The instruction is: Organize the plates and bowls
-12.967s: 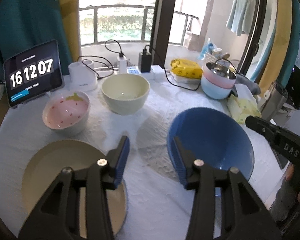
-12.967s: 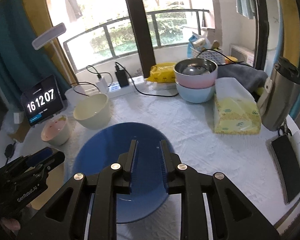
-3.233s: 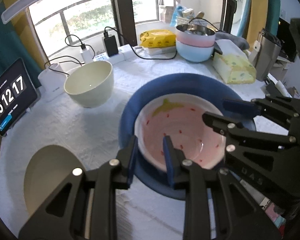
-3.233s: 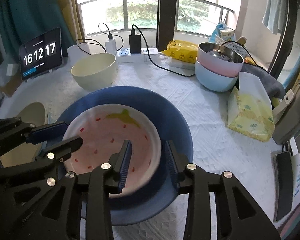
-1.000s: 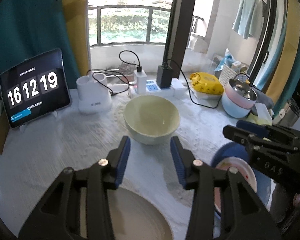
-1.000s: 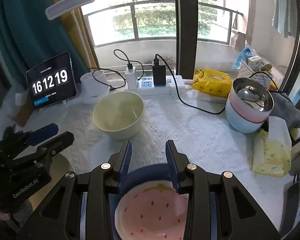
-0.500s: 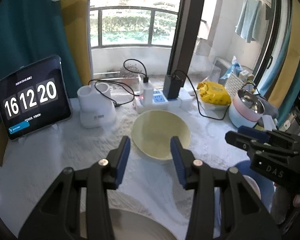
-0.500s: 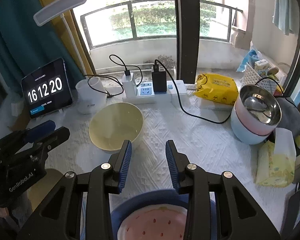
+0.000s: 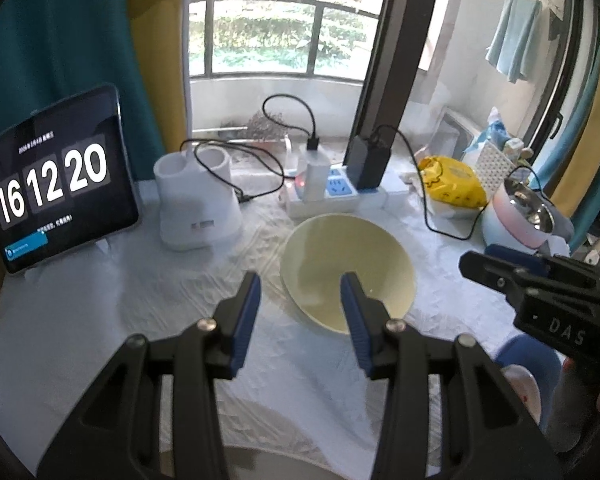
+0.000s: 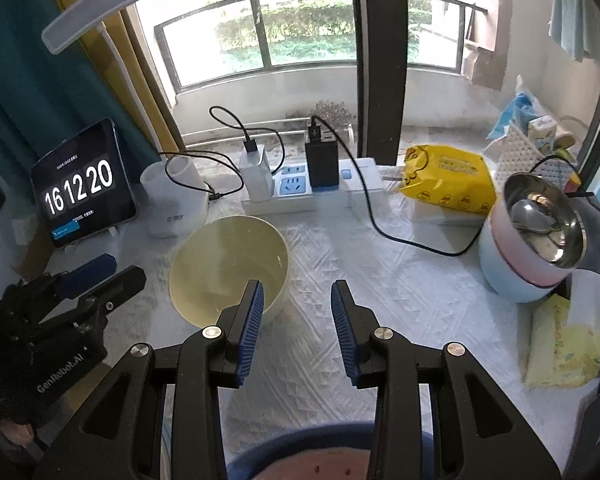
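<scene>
Left gripper [image 9: 300,300] and right gripper [image 10: 297,304] – jaws apart, nothing between. Cream bowl [image 10: 228,268] upright on tabletop [image 10: 400,280], just ahead of both. Strawberry-print bowl [image 10: 320,468] nested in blue bowl [image 10: 300,438] – near edge.

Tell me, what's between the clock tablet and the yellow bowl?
In the left wrist view, a white two-cup holder with a black cable stands between the clock tablet and the pale yellow bowl.
</scene>
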`<state>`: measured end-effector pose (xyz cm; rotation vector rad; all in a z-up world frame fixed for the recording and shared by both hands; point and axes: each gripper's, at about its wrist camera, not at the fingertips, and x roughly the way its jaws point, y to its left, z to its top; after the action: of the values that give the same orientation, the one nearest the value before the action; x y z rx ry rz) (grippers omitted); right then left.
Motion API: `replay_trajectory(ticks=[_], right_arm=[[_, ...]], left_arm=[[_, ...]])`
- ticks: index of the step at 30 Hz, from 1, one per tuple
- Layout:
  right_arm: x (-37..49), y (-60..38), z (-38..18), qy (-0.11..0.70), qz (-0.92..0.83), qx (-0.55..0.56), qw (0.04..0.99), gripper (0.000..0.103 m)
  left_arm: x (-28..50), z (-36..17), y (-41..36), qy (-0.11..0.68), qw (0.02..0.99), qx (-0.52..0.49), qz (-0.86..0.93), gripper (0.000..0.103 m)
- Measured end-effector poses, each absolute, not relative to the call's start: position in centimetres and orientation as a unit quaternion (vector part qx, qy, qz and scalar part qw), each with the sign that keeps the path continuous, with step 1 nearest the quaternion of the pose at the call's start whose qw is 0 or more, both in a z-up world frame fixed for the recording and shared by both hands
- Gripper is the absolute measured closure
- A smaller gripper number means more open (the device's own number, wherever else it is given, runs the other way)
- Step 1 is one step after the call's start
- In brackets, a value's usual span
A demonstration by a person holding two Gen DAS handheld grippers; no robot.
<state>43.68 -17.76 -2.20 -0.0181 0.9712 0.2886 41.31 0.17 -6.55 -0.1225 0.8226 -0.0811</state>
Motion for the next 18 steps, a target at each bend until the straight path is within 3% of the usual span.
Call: replay_trajectory(ticks=[18], right_arm=[[47.6, -15.5, -6.7, 0.531, 0.17, 0.009, 0.83, 0.067]], left_arm=[[44.9, -10.6, -0.8, 0.454, 0.889, -0.051, -0.034, 0.06]])
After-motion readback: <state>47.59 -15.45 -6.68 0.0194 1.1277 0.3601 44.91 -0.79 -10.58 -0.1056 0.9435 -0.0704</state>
